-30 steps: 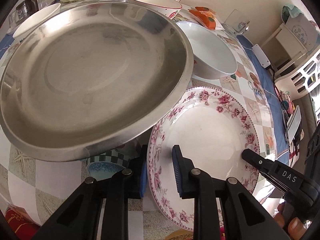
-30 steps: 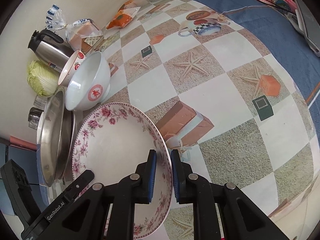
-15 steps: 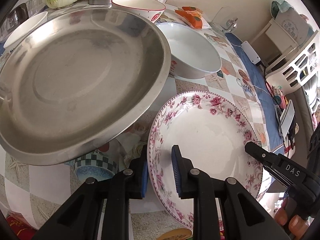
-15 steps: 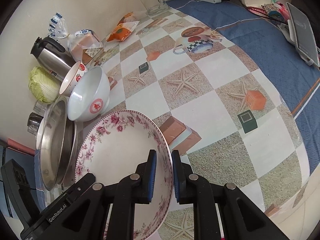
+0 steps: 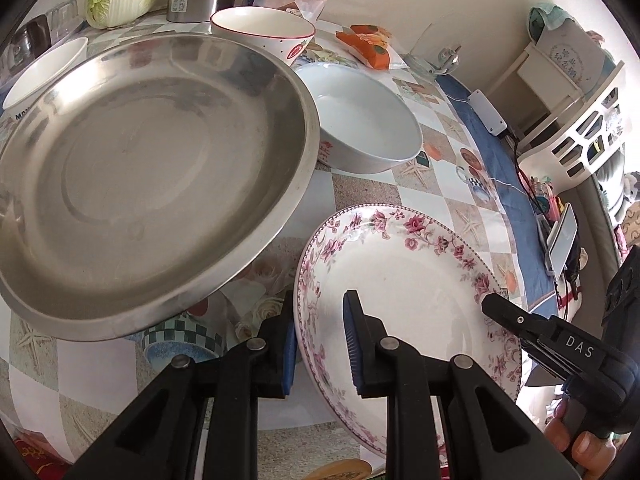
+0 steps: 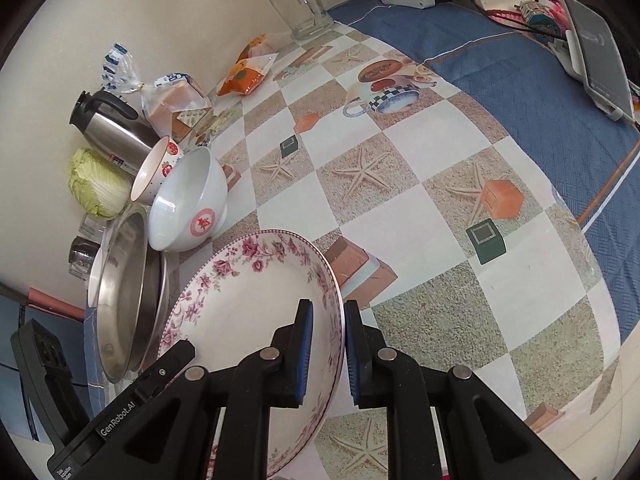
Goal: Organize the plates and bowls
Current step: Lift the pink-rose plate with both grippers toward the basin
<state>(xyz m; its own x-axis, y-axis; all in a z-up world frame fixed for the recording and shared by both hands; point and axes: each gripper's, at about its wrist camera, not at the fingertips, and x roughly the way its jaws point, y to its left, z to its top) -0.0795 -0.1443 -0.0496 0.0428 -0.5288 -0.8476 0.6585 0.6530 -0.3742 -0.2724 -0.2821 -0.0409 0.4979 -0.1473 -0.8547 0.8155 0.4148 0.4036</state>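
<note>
Glossy checked oilcloth, printed with starfish, sand squares, bricks and coffee cups, covers the worktop, and a blue quilted cloth lies over its far end. A plain cream wall runs along one side of the worktop. Against that wall stand a steel flask, a pale green cabbage, a clear bag of bread, an orange snack packet and a glass mug. A white floral plate with a rim of pink roses is raised and tilted above the worktop, held from two sides. The left hand-held gripper has its blue pads closed narrowly on the plate's near left rim, and the right hand-held gripper clamps the opposite rim in the same way. Beside the plate, a large stainless steel dish sits with its edge overlapping a plain white bowl. Behind these stands a smaller bowl with a red rim, and another white bowl sits at the far left. Beyond the blue cloth, white openwork plastic shelving stands against the wall, with a white power adapter and cables nearby.
</note>
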